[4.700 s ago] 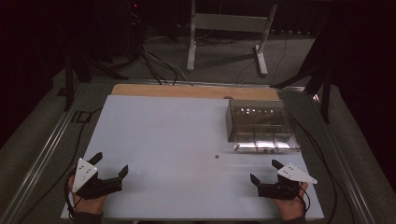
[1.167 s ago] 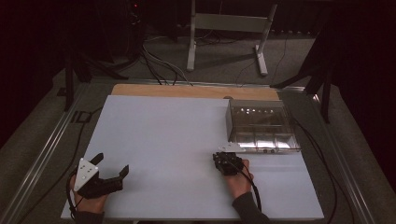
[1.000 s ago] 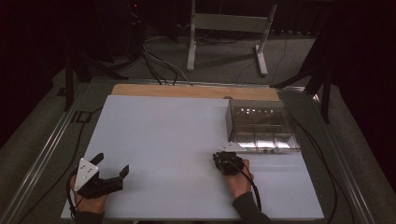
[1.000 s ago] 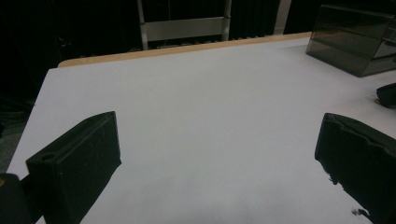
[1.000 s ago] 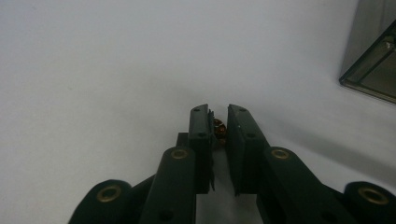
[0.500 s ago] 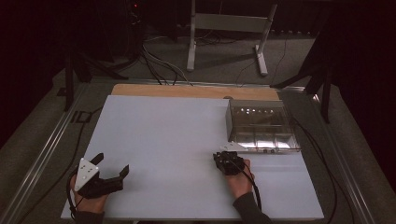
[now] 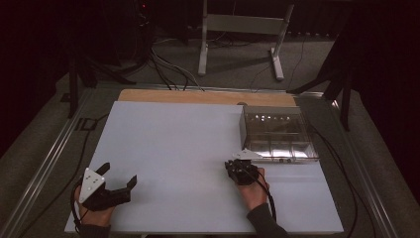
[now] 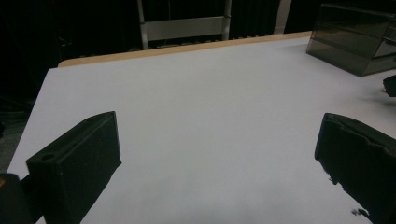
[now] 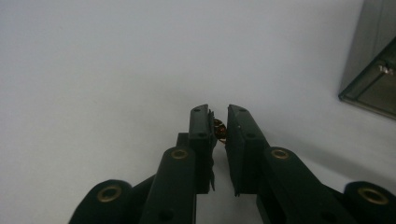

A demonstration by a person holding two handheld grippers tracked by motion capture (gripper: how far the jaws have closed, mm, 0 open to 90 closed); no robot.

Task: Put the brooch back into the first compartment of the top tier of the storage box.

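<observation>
My right gripper [image 7: 234, 165] rests low on the white table top [image 7: 173, 139], just left of the near corner of a clear plastic compartment box [image 7: 277, 134]. In the right gripper view its jaws [image 9: 219, 115] stand almost together, shut on a small brownish-gold thing [image 9: 219, 130]; what it is cannot be told. My left gripper [image 7: 120, 173] lies at the table's front left, held by a hand. Its jaws are wide apart with nothing between them [image 8: 219, 123].
The clear box [image 8: 359, 42] has several compartments and stands at the table's right side, also at the right edge of the right gripper view [image 9: 373, 79]. A wooden strip [image 7: 208, 96] runs along the far edge. A metal stand [image 7: 242, 29] and cables lie on the floor beyond.
Early on the right gripper lay open at the front right and a tiny dark speck lay mid-table. It now sits shut at that spot and has barely moved lately. The left gripper is unmoved.
</observation>
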